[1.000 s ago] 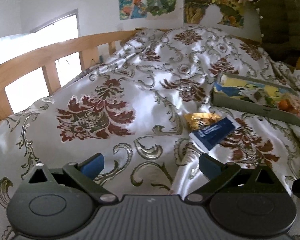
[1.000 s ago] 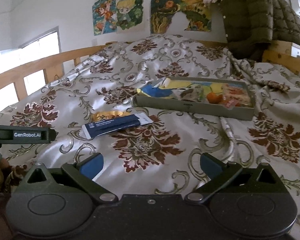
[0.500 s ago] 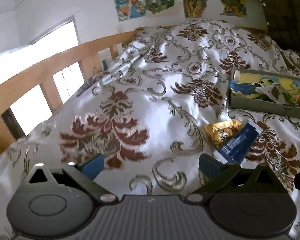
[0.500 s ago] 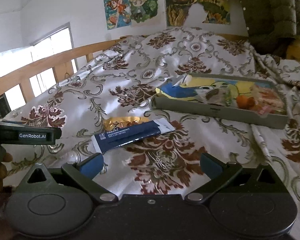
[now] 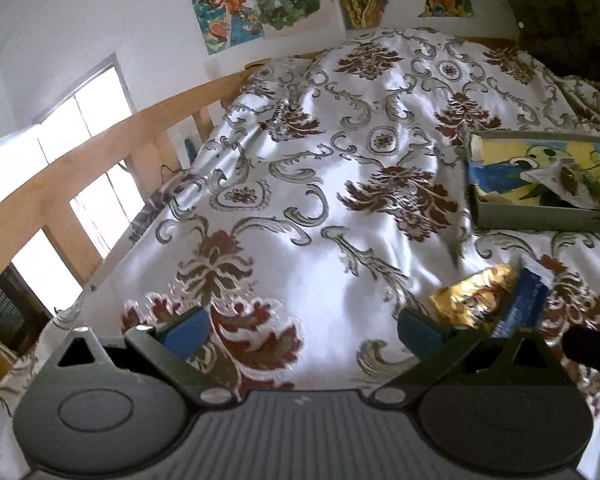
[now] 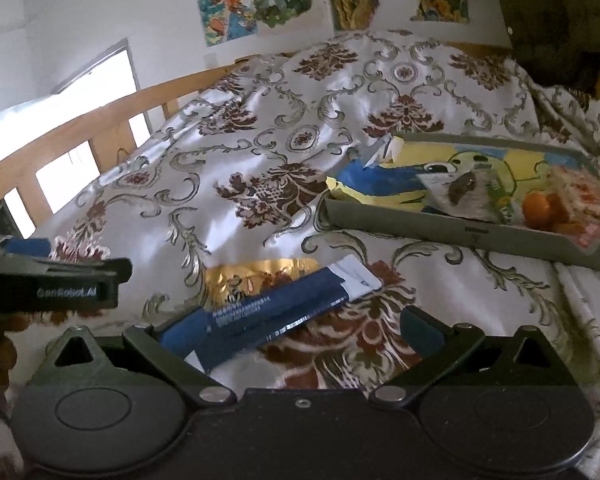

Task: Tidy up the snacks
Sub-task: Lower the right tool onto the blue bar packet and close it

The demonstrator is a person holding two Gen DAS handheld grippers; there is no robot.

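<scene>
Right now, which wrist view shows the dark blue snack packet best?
The right wrist view: the blue packet lies nearly whole between the open right gripper fingers, overlapping the gold packet. The left wrist view catches only part of it, at the edge.

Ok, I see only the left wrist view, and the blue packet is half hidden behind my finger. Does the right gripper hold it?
Observer: No. The right gripper is open; the near end of the blue packet lies between its fingers, close to the left one.
Operator: Does it touch the gold packet?
Observer: Yes, it lies across the near edge of the gold packet.
Operator: My view cuts off the right end of the tray. What is there?
Observer: Orange snacks and a red-white packet, inside the tray.
</scene>
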